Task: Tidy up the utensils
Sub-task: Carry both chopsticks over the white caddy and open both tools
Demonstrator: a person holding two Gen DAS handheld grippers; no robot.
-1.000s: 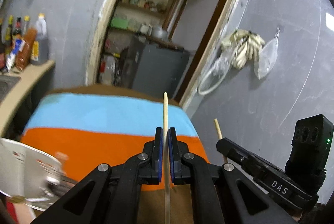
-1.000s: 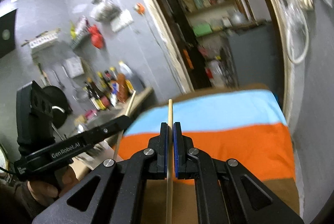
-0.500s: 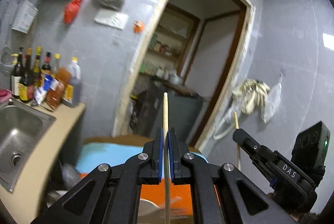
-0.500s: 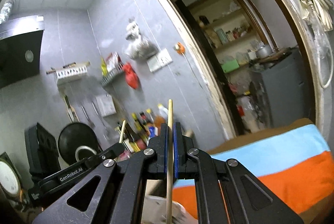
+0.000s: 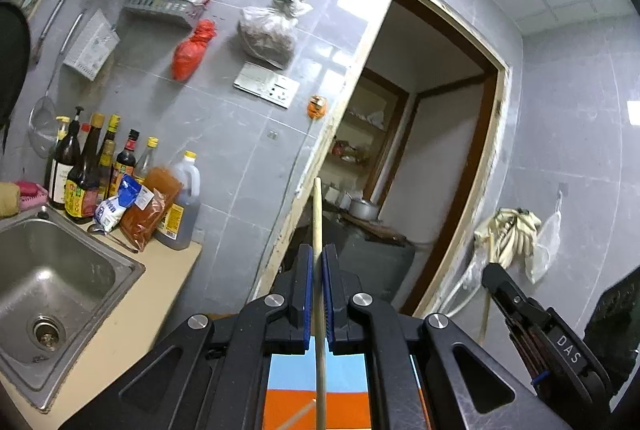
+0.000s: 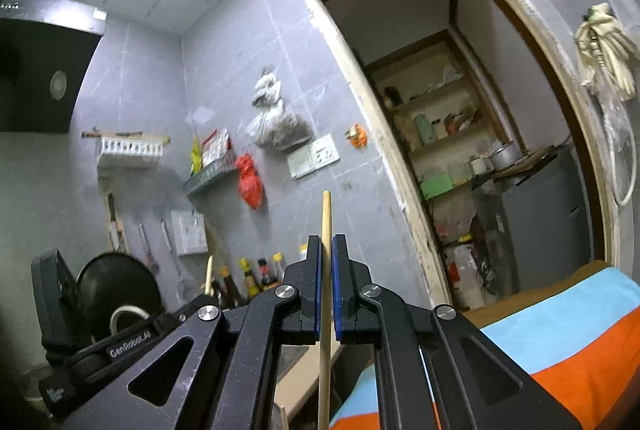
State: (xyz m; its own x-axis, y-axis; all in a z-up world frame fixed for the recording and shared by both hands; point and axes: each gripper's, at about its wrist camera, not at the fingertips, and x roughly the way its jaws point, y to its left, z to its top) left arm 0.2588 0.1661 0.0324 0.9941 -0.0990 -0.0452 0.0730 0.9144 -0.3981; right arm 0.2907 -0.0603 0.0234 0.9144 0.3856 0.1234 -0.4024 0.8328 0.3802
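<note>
Wooden and pale, one chopstick (image 5: 317,230) stands upright between the blue pads of the left gripper (image 5: 316,270), whose jaws are pinched narrow on it; its tip pokes up past the fingertips against the edge of the doorway (image 5: 432,149). The right gripper (image 6: 327,270) is clamped in the same narrow way on a second chopstick (image 6: 326,230), which also rises above its fingertips, just left of the doorway (image 6: 460,109) in that view.

Taking the doorway as the landmark: to its left runs the grey tiled wall (image 5: 248,133), with a red bag (image 5: 192,49) and a clear bag (image 5: 272,29) hung on it. Lower and further left, a row of sauce bottles (image 5: 92,165) stands on the counter (image 5: 132,310) beside the steel sink (image 5: 52,282). To the right of the doorway a bundle of pale cloth strips (image 5: 508,234) hangs on the wall.

In the left wrist view the right gripper (image 5: 490,272) shows low, right of the doorway. In the right wrist view the left gripper (image 6: 200,300) sits low and well to the doorway's left, its chopstick tip (image 6: 209,274) in front of a black wok (image 6: 116,286). A striped cloth (image 6: 560,330), blue over orange, lies below the doorway.
</note>
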